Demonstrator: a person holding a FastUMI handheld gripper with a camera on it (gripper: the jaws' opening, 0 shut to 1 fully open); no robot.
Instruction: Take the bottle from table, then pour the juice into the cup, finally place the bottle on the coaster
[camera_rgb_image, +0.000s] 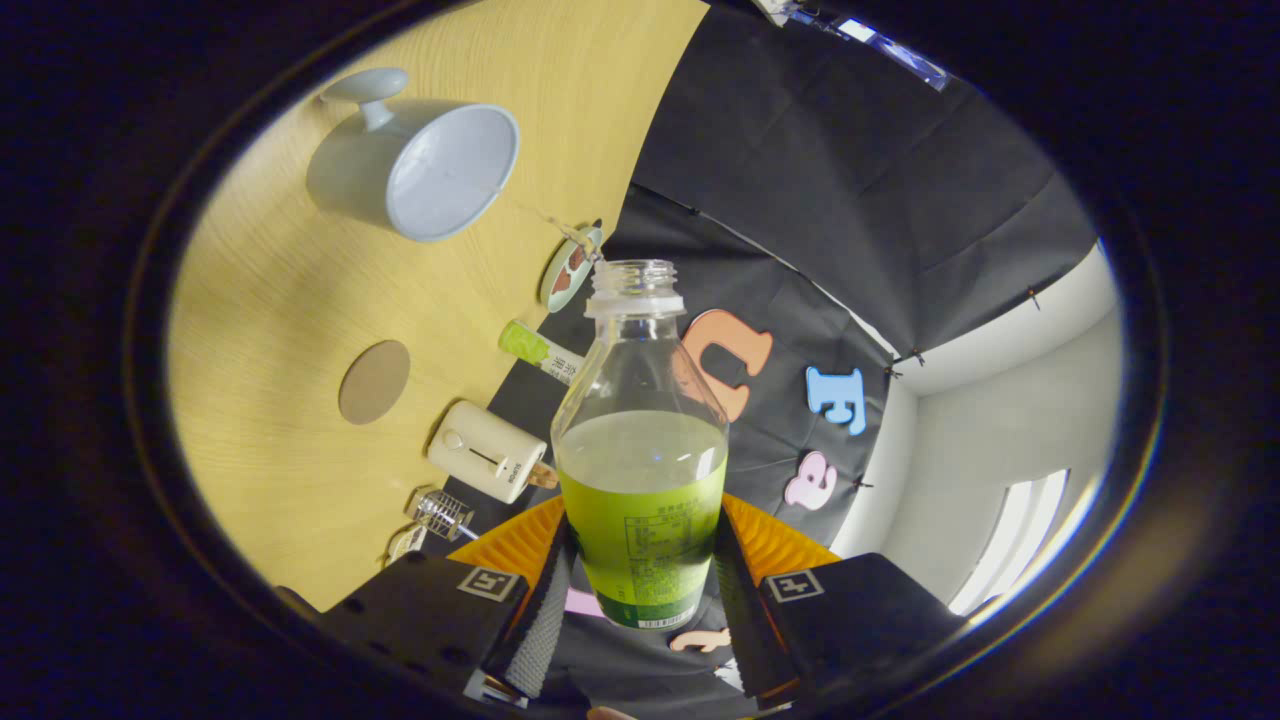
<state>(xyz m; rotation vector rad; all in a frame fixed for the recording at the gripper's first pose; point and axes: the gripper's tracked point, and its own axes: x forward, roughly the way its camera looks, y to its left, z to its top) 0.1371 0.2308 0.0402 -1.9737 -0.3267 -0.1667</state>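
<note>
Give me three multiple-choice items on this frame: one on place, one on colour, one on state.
1. Where is the bottle?
A. Between the tool's fingers
B. Lying on the table
C. Inside the cup

2. What colour is the juice?
A. Red
B. Green
C. Purple

3. What state is the bottle's mouth in?
A. Capped
B. Corked
C. Open

Answers:
1 A, both fingers press on its lower sides.
2 B, green liquid fills the lower part of the bottle.
3 C, bare neck threads show with no cap on.
</note>
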